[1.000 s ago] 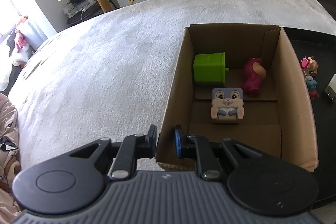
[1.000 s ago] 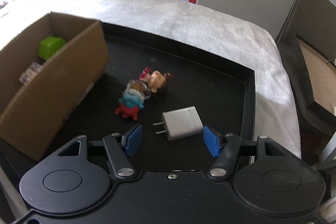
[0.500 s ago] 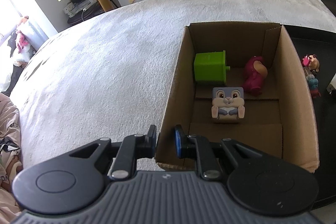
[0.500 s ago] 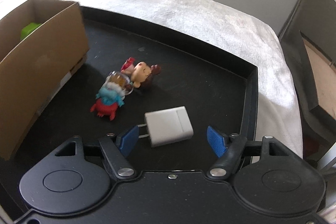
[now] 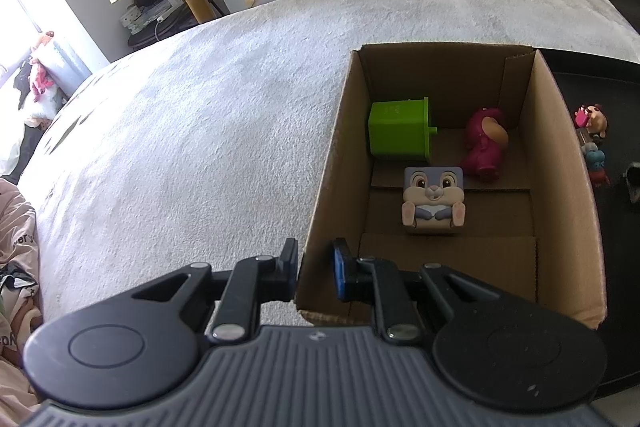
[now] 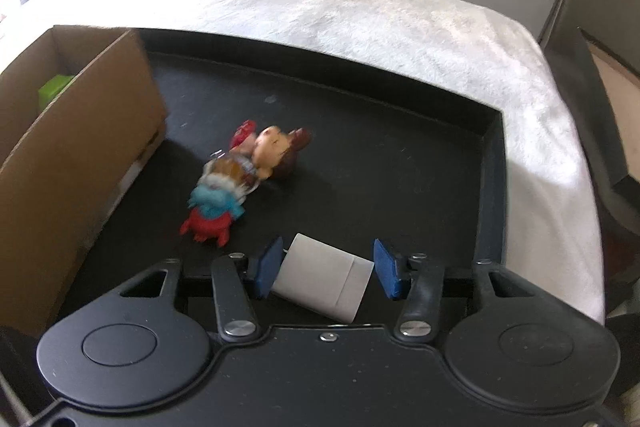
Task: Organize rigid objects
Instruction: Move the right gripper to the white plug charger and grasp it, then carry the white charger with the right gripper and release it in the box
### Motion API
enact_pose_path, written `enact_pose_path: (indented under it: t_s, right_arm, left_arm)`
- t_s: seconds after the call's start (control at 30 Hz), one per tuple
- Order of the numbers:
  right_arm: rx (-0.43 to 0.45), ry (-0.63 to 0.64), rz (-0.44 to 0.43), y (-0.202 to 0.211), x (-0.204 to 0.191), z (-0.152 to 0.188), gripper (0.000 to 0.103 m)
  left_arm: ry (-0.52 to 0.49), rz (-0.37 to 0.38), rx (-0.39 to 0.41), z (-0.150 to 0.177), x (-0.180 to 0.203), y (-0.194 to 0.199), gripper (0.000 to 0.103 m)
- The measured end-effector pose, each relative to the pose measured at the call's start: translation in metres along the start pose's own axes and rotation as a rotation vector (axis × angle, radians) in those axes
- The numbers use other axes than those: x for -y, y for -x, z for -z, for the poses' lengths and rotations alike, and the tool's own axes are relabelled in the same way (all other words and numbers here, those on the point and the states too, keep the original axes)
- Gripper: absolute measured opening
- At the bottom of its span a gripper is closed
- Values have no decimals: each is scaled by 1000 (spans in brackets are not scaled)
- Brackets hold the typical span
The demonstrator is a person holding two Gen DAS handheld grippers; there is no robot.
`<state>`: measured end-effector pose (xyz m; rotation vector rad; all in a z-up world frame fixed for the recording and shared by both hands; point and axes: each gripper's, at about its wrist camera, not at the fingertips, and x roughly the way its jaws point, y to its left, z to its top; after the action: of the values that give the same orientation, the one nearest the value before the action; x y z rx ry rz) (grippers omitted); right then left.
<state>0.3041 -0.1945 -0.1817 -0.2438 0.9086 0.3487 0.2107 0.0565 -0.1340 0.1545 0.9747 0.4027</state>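
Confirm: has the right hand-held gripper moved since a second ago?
Yes. The right hand-held gripper advanced over the black tray; its open fingers now straddle the white plug-in charger.

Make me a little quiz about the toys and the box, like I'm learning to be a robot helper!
1. True or false: the green block is inside the cardboard box.
2. What sits between the right gripper's open fingers? A) the bunny cube B) the white charger C) the pink bear
3. Fill in: the left gripper is clamped on the box's ____.

Key
1. True.
2. B; it lies on the black tray, with the fingers either side but not closed.
3. Wall: one finger outside, one inside.
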Motion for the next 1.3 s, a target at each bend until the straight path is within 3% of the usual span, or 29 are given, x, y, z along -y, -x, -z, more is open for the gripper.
enact_pose_path:
  t_s: [0.5,1.3]
  right_arm:
    - [16,34,3,36,-31,16,49]
    - [157,108,-33,88,-81,-40,49]
  left_arm:
    - [5,15,7,-1,-1,3,17]
    - [52,63,19,0,-10,5,16]
